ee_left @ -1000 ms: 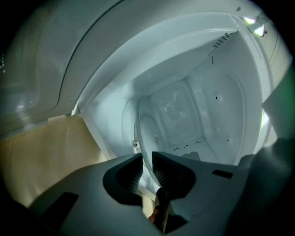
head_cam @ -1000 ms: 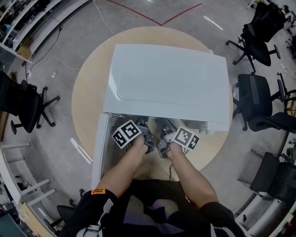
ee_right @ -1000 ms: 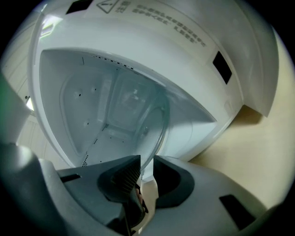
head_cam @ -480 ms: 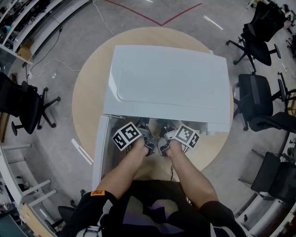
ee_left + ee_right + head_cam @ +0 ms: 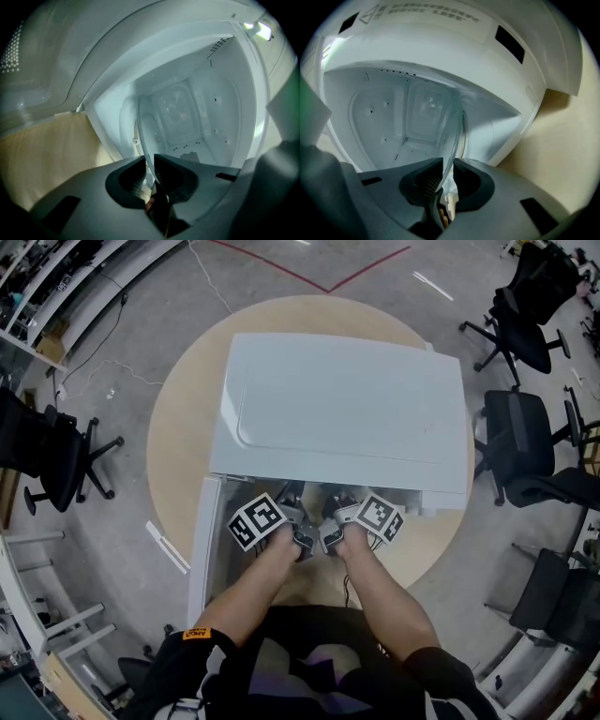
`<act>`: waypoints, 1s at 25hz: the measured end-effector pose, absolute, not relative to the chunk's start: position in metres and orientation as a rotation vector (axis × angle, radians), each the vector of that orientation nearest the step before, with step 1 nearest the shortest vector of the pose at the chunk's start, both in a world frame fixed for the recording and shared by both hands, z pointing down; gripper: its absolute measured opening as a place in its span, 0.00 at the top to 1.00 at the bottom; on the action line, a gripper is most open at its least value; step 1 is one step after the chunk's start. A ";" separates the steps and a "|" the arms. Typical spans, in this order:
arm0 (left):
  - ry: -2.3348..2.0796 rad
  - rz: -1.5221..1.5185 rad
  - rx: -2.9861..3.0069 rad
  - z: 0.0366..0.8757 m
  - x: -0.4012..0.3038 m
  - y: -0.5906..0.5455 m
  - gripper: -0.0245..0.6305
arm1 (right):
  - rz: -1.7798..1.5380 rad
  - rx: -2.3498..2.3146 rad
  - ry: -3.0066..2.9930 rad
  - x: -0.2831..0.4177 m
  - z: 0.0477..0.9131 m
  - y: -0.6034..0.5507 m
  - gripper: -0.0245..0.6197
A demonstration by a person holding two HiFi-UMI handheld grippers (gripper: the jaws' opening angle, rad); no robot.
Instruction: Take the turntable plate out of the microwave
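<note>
While within the microwave (image 5: 337, 409) cavity, the clear glass turntable plate (image 5: 140, 136) is held by its near rim | left gripper (image 5: 149, 161): jaws just closed in, clamped on the rim | right gripper (image 5: 447, 164): clamped on the rim | door (image 5: 200, 549) swung open at left | table (image 5: 178, 427) edge close below the opening, chairs (image 5: 525, 446) well apart at right

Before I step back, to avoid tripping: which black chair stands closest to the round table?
The chair at the right, level with the microwave; it nearly meets the table edge, the others stand farther off.
</note>
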State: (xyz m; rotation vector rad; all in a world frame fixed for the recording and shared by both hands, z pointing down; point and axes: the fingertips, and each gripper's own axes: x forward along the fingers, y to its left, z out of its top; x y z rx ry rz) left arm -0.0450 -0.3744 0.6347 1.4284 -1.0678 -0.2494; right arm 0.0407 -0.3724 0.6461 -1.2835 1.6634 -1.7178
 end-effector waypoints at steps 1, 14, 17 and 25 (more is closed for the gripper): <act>-1.068 -0.252 1.431 0.634 -0.045 -0.374 0.81 | -1.720 -1.267 1.655 0.040 0.646 -0.372 0.85; -1.050 -0.250 1.398 0.647 -0.046 -0.376 0.79 | -1.712 -1.208 1.606 0.042 0.645 -0.367 0.89; -1.044 -0.261 1.406 0.647 -0.045 -0.378 0.79 | -1.702 -1.212 1.614 0.043 0.644 -0.365 0.89; -1.064 -0.276 1.506 0.634 -0.046 -0.378 0.79 | -1.640 -1.241 1.688 0.042 0.633 -0.366 0.89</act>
